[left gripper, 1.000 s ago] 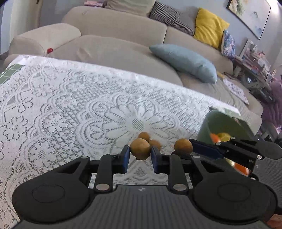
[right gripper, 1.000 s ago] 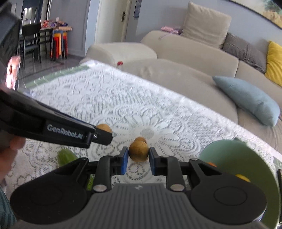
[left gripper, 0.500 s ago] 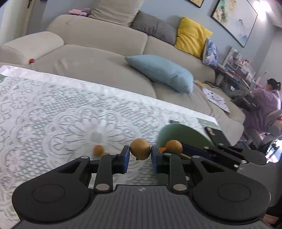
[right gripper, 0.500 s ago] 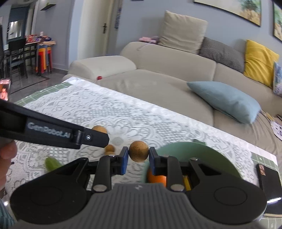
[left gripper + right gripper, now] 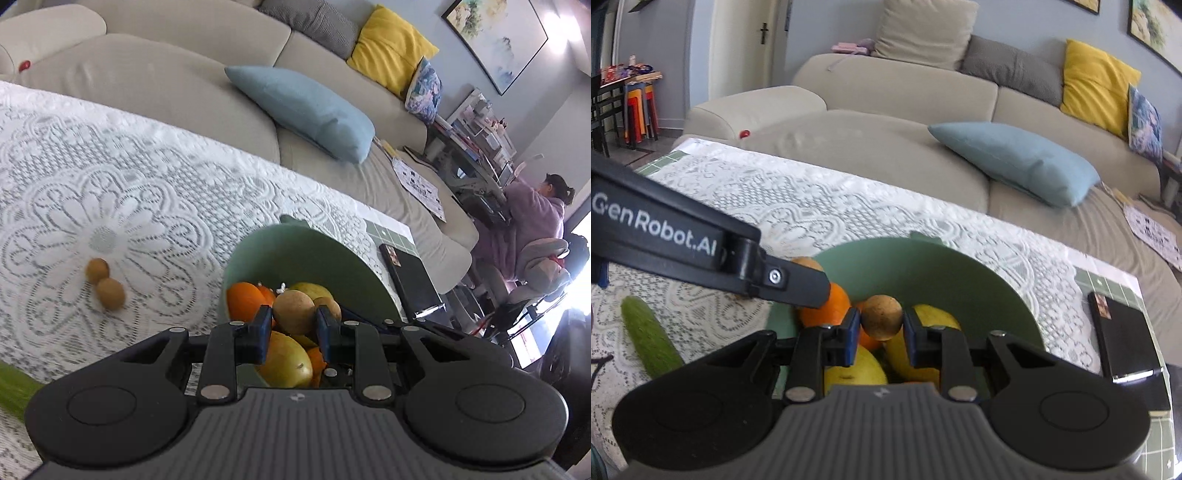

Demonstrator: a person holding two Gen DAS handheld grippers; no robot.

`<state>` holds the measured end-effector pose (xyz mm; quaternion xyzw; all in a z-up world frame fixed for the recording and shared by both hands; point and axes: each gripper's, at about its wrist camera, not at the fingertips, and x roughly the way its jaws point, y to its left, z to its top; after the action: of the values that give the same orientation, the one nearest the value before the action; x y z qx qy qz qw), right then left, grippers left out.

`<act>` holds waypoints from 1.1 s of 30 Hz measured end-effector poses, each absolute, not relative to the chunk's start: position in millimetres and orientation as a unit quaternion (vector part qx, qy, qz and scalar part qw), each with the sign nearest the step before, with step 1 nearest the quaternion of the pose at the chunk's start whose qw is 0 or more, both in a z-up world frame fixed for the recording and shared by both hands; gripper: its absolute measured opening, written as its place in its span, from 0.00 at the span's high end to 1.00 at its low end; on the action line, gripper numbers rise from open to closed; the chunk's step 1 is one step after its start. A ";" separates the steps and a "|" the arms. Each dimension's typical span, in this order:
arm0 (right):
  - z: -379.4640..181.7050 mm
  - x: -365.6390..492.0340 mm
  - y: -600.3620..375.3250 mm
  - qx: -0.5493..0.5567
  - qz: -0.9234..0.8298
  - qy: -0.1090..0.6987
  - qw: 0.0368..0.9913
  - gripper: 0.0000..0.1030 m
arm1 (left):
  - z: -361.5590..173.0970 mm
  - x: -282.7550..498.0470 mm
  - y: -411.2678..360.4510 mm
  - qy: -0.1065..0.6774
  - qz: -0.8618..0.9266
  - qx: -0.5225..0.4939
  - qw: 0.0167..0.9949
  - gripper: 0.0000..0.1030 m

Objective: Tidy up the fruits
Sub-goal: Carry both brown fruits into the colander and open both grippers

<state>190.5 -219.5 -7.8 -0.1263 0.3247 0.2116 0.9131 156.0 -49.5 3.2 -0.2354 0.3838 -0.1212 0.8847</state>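
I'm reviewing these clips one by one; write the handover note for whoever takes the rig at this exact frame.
Left gripper: shut on a small brown fruit, held over the green bowl.
Right gripper: shut on another brown fruit, also over the bowl.
Done: an orange and yellow fruits already lie in the bowl.
Left: release both held fruits into the bowl, then fetch the two brown fruits on the lace tablecloth. A green cucumber lies beside the bowl; probably not fruit.
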 end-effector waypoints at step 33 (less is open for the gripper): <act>-19.4 193.7 -216.2 -0.144 0.191 0.346 0.907 0.67 | -6.4 167.7 -67.3 0.422 -0.111 -0.214 0.874 0.70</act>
<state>193.7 -216.2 -19.4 -0.1440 0.3464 0.1913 0.9070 167.7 -67.3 -6.4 -0.2142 0.4220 -0.1108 0.8739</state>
